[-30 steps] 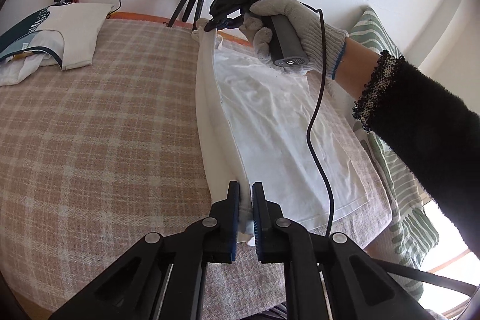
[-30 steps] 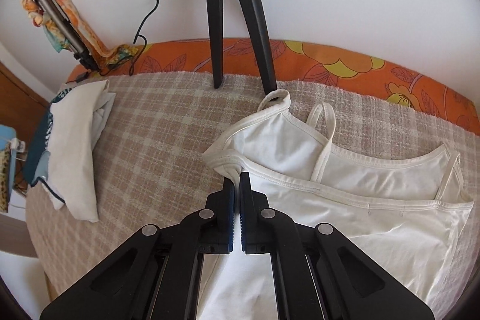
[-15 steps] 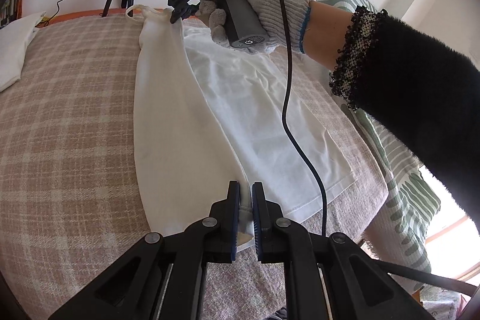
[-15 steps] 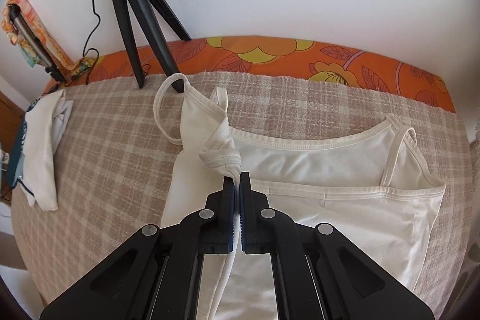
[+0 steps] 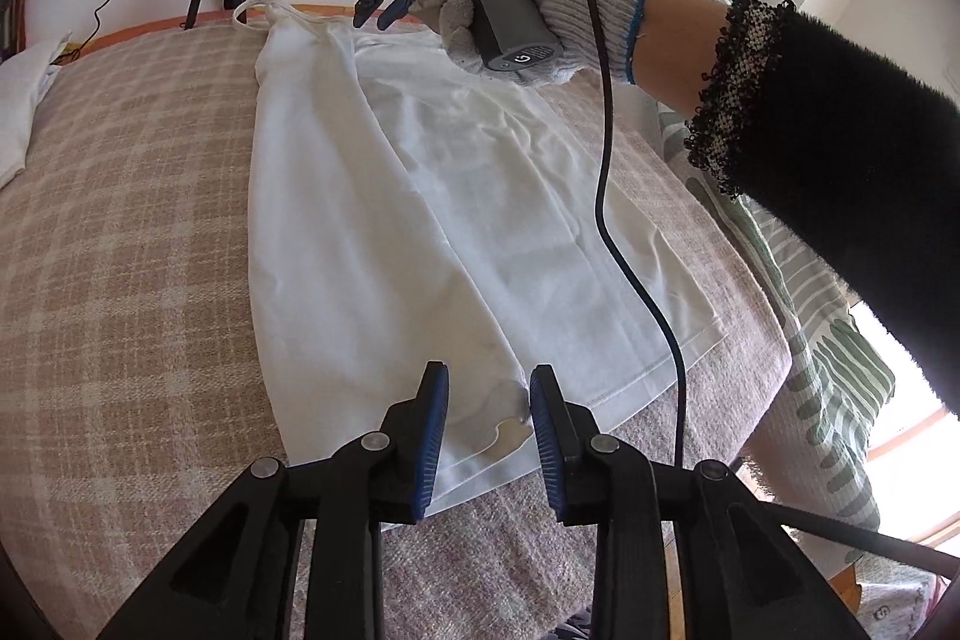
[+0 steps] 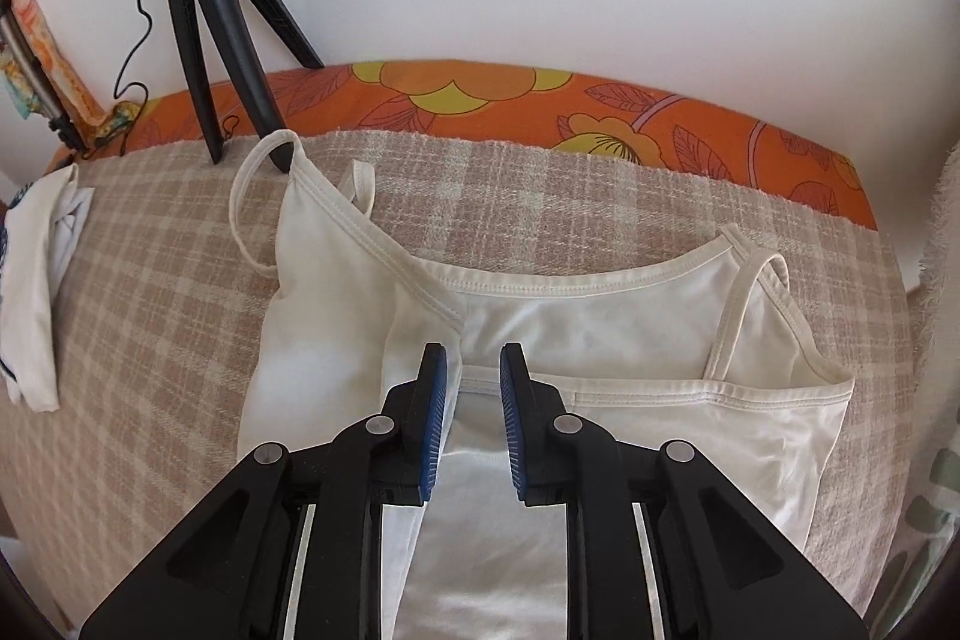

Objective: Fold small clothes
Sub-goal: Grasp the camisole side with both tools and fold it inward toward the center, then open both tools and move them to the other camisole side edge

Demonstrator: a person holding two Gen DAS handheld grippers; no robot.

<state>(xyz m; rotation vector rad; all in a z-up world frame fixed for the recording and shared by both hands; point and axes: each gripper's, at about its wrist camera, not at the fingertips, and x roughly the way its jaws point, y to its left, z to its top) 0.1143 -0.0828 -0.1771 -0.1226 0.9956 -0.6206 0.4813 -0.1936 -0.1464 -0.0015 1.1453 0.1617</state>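
A white strappy camisole lies flat on the checked bed cover, its left side folded over onto the middle. My left gripper is open just above the folded hem corner and holds nothing. My right gripper is open above the top edge of the camisole, where the folded side meets the neckline. It also shows in the left wrist view, held by a gloved hand at the far end of the garment.
A black tripod stands at the far edge by the wall, next to the folded strap. A folded white garment lies at the left. A striped green pillow lies along the right side. An orange floral bedsheet borders the checked cover.
Both grippers carried the left side of the camisole over onto the middle, laid it down and opened, letting go of the cloth.
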